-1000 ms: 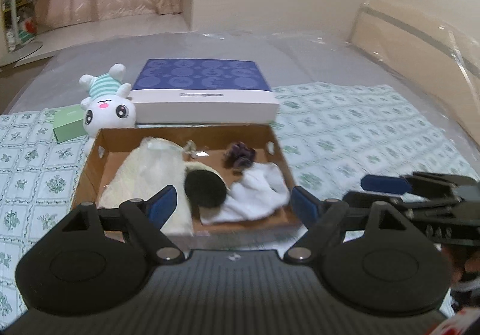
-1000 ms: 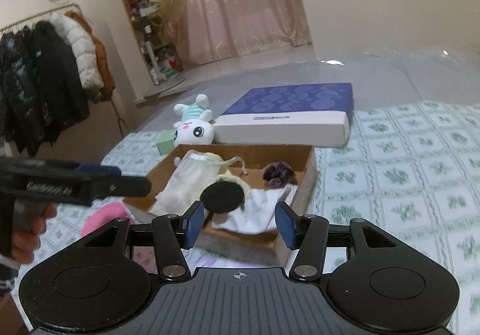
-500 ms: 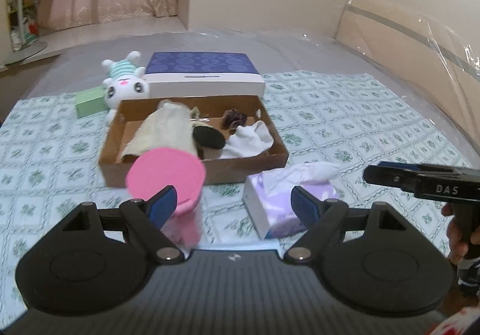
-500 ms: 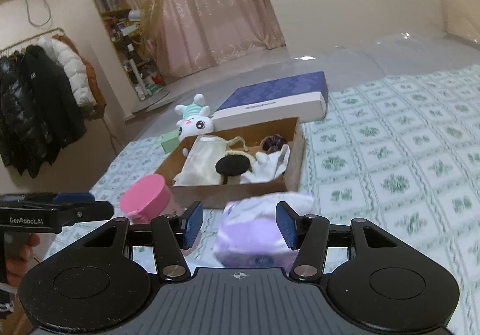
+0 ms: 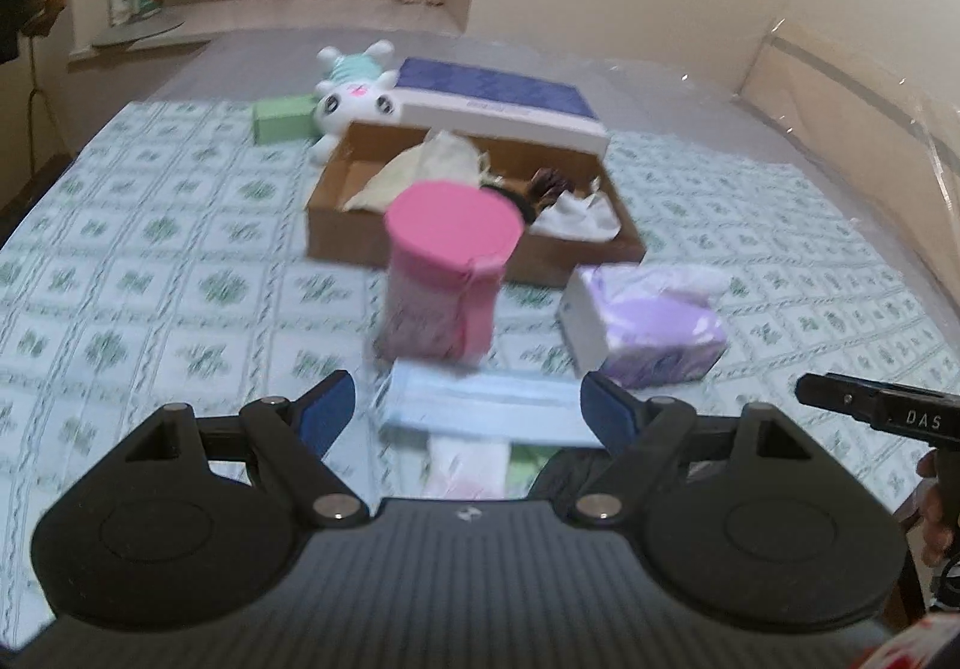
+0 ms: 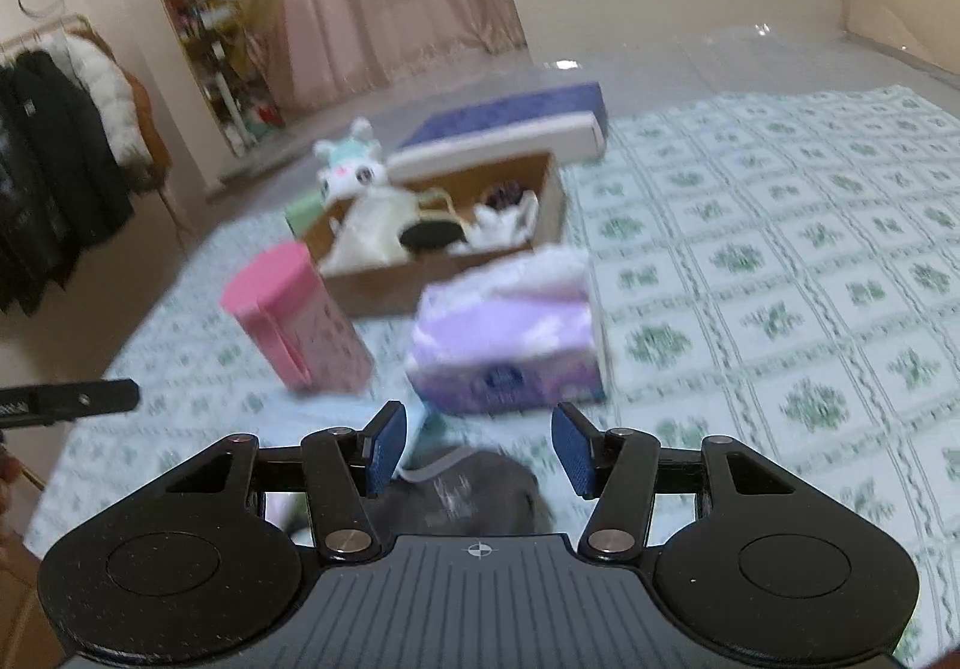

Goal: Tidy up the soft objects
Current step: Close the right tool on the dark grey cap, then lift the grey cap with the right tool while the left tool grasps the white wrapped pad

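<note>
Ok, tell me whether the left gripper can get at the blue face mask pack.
Probably yes: the left gripper is open, the blue mask pack lies flat just ahead between its fingers, and nothing covers it.

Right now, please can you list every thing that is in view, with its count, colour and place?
brown cardboard box: 1, brown, mid bed, holds cream cloth, white cloth, black disc
pink round canister: 1, pink, before box
purple tissue pack: 1, purple, right of canister
light blue face mask: 1, blue, nearest
white plush rabbit: 1, white, behind box
blue-lidded flat box: 1, behind cardboard box
green small box: 1, left of rabbit
left claw: open
right claw: open
</note>
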`<state>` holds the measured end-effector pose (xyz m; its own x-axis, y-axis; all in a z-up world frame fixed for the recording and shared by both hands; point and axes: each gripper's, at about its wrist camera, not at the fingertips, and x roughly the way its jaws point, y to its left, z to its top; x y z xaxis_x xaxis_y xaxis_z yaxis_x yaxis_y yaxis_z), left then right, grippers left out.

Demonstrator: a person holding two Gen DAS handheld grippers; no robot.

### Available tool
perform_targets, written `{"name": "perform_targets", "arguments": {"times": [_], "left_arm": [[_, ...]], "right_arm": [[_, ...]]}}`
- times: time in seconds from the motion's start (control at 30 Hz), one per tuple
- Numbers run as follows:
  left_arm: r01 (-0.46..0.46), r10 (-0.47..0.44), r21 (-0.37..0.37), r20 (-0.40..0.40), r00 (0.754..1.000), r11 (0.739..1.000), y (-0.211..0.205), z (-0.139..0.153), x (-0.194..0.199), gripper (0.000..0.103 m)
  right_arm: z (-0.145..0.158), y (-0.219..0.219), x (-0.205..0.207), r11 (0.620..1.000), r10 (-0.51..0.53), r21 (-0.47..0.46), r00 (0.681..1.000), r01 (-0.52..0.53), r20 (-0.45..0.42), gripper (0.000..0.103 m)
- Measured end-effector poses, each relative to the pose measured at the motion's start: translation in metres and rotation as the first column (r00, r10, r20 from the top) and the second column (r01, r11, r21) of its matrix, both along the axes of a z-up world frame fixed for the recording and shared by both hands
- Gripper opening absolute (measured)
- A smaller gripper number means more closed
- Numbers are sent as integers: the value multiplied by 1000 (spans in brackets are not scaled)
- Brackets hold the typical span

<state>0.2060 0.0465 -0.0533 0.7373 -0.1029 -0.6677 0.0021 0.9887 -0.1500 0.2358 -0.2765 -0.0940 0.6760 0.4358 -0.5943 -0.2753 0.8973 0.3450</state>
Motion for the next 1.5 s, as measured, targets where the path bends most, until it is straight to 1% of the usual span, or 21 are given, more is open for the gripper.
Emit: {"name": "perform_targets", "arguments": {"times": [0.17,0.33,0.53,0.57,0.63,0.7,0.77,0.87,1.03,1.1,1.17,1.2,1.23,1.27,1.3,1.33,1.4,1.5], "left_arm": [[-26,26,19,-44,999,999,4,-20,-14,80],[-35,35,8,-84,996,999,6,-36,-23,78],[-44,46,21,-105,993,999,5,-47,-28,78],[-44,47,27,-109,993,999,4,-49,-28,78],[-41,44,31,-117,992,999,4,-53,-28,78],[-39,42,30,-125,991,999,2,-57,-27,78],[-38,41,31,-131,991,999,2,-60,-26,78],[-33,38,32,-142,989,999,0,-66,-24,78],[-27,32,33,-162,986,999,-3,-74,-18,78],[-25,31,33,-170,985,999,-3,-77,-17,78],[-25,31,33,-176,984,999,-3,-79,-16,78],[-25,31,34,-180,983,999,-4,-80,-15,78],[-26,32,35,-182,983,999,-4,-81,-15,78],[-25,31,36,-185,982,999,-4,-81,-14,78],[-25,31,36,-187,982,999,-4,-82,-14,78],[-24,31,35,-188,982,999,-4,-82,-14,78],[-23,29,35,-190,981,999,-5,-82,-14,78],[-21,27,35,-189,982,999,-5,-81,-15,78]], "right_arm": [[-14,18,-14,996,44,-79,999,-45,-14,54],[-21,33,-18,992,76,-94,997,-78,-26,54],[-31,45,-18,981,95,-169,995,-99,-28,55],[-32,46,-17,979,98,-176,995,-102,-29,56],[-36,49,-16,977,99,-188,995,-103,-33,64],[-41,52,-14,974,98,-203,995,-103,-35,78],[-45,56,-11,969,100,-223,994,-106,-40,83],[-55,61,-5,963,104,-242,993,-116,-59,85],[-71,73,4,957,120,-256,990,-136,-75,85],[-75,79,3,949,132,-279,990,-143,-58,85],[-78,84,0,942,146,-301,989,-145,-20,85],[-79,85,-2,938,160,-312,987,-154,-5,81],[-79,86,-2,934,171,-319,985,-161,5,72],[-80,85,-3,931,180,-324,984,-168,9,51],[-80,84,-2,929,187,-326,982,-176,2,38],[-80,81,0,931,187,-318,982,-180,-8,34],[-77,72,-1,944,182,-279,983,-175,-3,16],[-64,48,-2,972,167,-169,986,-163,11,14]]}}
